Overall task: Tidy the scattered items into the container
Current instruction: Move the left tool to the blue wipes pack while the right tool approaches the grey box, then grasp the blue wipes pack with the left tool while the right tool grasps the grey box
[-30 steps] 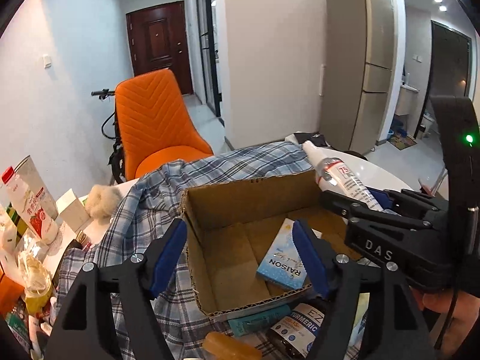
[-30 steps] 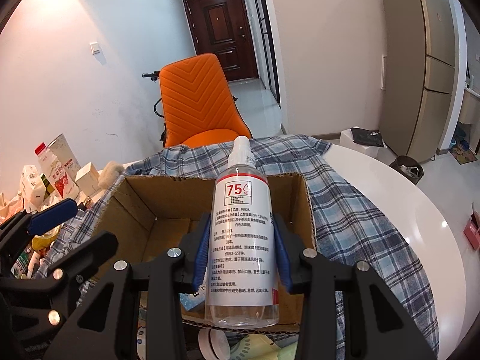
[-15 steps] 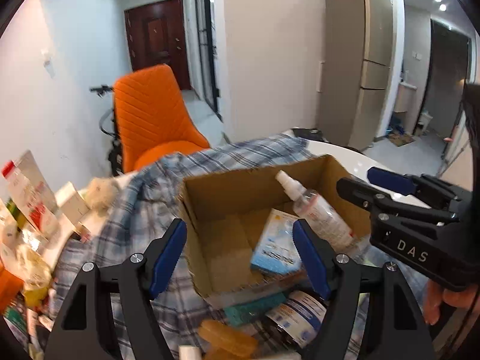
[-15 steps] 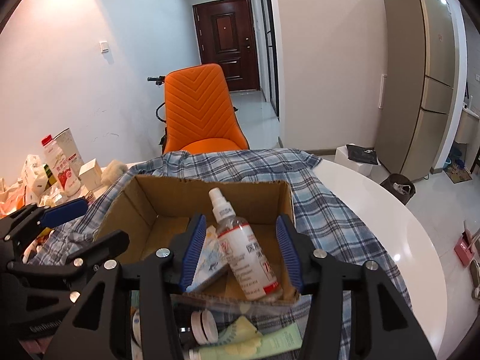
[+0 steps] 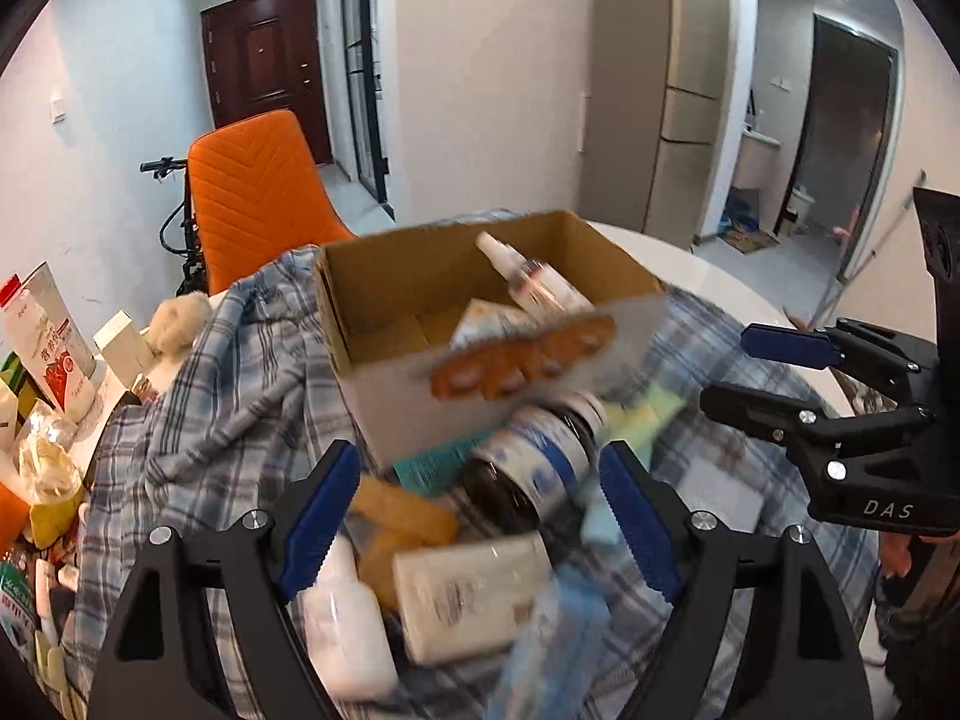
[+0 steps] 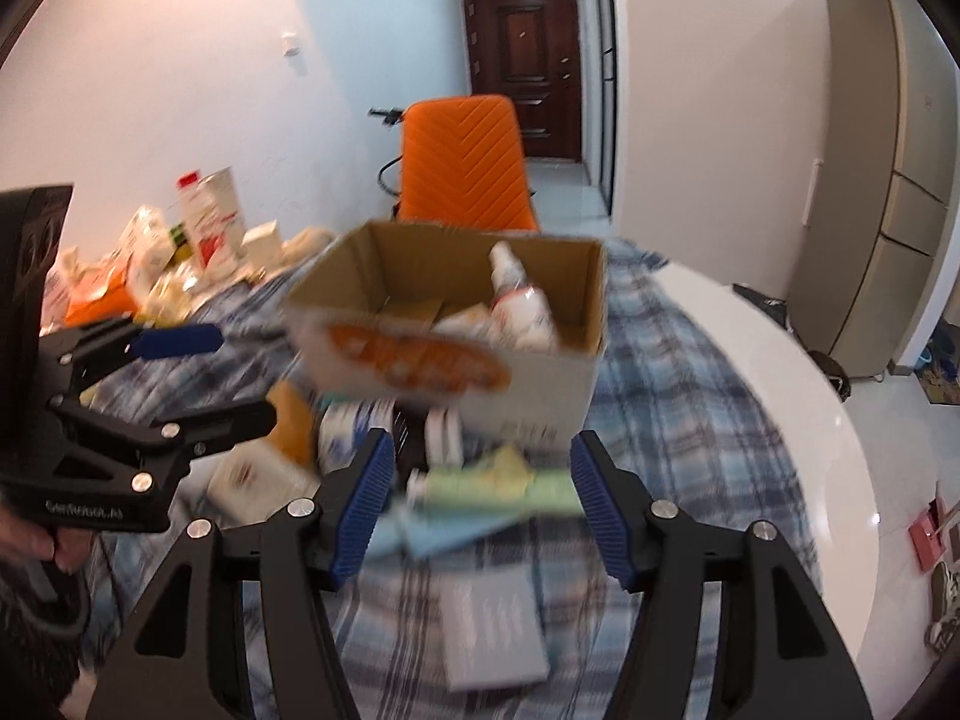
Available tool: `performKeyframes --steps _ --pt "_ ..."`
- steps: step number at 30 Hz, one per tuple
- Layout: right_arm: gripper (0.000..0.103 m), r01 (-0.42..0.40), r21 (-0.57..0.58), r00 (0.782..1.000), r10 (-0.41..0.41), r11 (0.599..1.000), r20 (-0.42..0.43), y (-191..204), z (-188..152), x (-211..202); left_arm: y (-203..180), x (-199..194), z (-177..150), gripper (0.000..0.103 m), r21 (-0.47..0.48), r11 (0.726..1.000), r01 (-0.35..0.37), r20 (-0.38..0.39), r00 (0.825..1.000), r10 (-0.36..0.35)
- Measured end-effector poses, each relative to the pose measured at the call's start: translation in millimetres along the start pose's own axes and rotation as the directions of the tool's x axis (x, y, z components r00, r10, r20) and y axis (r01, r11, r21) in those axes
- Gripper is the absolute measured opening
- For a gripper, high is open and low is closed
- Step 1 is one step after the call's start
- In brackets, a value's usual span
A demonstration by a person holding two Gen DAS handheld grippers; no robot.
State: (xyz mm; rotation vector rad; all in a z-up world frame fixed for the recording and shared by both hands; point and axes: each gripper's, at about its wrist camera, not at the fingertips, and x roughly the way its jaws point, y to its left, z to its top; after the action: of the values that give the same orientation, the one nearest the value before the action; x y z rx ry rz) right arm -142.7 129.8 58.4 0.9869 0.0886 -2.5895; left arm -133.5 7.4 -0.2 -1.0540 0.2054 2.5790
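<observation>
The open brown cardboard box (image 5: pixel 480 324) stood on a blue-and-white plaid cloth (image 5: pixel 240 396) that covered part of a round white table (image 6: pixel 780 396). Inside it, a clear spray bottle with a white cap (image 5: pixel 534 282) leaned against the far right wall, and a pale flat packet (image 6: pixel 465 319) lay beside the bottle.

The left gripper (image 5: pixel 480 516) was released, jaws wide apart, with nothing between its blue pads (image 5: pixel 315 516). It hovered over the loose items on the near side of the box: a dark brown jar with a white-and-blue label (image 5: pixel 528 468), a cream-coloured tube (image 5: pixel 474 594), a white bottle (image 5: pixel 348 624), an amber-orange bar (image 5: pixel 402 510) and a teal flat packet (image 5: pixel 438 462). All were motion-blurred; the print could not be read.

The right gripper (image 6: pixel 483 507) was likewise released and empty. It sat above a pale green and yellow tube (image 6: pixel 492 483) and a blurred white booklet (image 6: pixel 495 630) on the cloth.

To the far left lay a clutter of cartons, including a white carton with red print (image 5: pixel 54 354). An orange padded chair (image 6: pixel 465 165) stood beyond the table before a dark brown door (image 6: pixel 528 66).
</observation>
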Motion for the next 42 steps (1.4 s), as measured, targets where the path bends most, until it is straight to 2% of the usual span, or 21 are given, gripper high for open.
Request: performKeyframes --steps 3,6,9,11,12,16,21,29,35,42 --pt "0.06 -0.006 -0.014 1.0 0.006 1.0 -0.016 4.6 -16.9 -4.9 -8.4 -3.6 -14.5 0.084 0.024 1.0 0.007 -0.028 1.0 -0.006" --pt "0.062 -0.026 -0.018 0.999 0.025 1.0 -0.035 7.8 -28.6 -6.5 -19.1 -3.8 -27.0 0.085 0.069 0.997 -0.02 -0.05 0.998 0.024" --pt "0.076 -0.039 0.001 0.999 0.039 0.999 -0.035 8.4 -37.6 -6.4 -32.4 -3.8 -40.9 0.085 0.127 0.991 -0.046 -0.06 0.997 0.054" --pt "0.09 -0.038 0.001 0.999 0.038 0.999 -0.028 8.4 -42.1 -7.8 -39.7 -4.6 -49.4 0.085 0.149 0.987 -0.059 -0.06 0.996 0.069" --pt "0.093 -0.026 -0.007 0.999 0.026 1.0 -0.025 9.0 -44.2 -8.6 -43.2 -5.9 -54.0 0.085 0.163 0.984 -0.072 -0.053 0.995 0.082" --pt "0.094 0.002 -0.032 1.0 -0.002 0.999 -0.029 8.8 -50.1 -11.0 -48.4 -8.0 -64.6 0.086 0.19 0.976 -0.104 -0.047 0.992 0.115" --pt "0.094 0.0 -0.038 0.999 -0.002 0.999 -0.049 5.4 -58.1 -11.3 -43.0 -5.9 -70.3 0.086 0.155 0.987 -0.047 -0.085 0.995 0.061" --pt "0.094 0.016 -0.062 0.997 -0.021 0.998 -0.07 3.9 -70.0 -3.5 -48.4 2.9 -82.0 0.086 0.173 0.985 0.008 -0.136 0.991 0.016" --pt "0.094 0.031 -0.094 0.996 -0.039 0.995 -0.081 5.9 -76.1 0.9 -37.1 13.3 -84.0 0.086 0.101 0.993 0.065 -0.167 0.985 -0.048" --pt "0.094 0.012 -0.09 0.993 -0.022 0.996 -0.112 3.4 -78.5 9.2 -33.4 20.4 -85.3 0.086 0.104 0.993 0.046 -0.173 0.985 -0.028"
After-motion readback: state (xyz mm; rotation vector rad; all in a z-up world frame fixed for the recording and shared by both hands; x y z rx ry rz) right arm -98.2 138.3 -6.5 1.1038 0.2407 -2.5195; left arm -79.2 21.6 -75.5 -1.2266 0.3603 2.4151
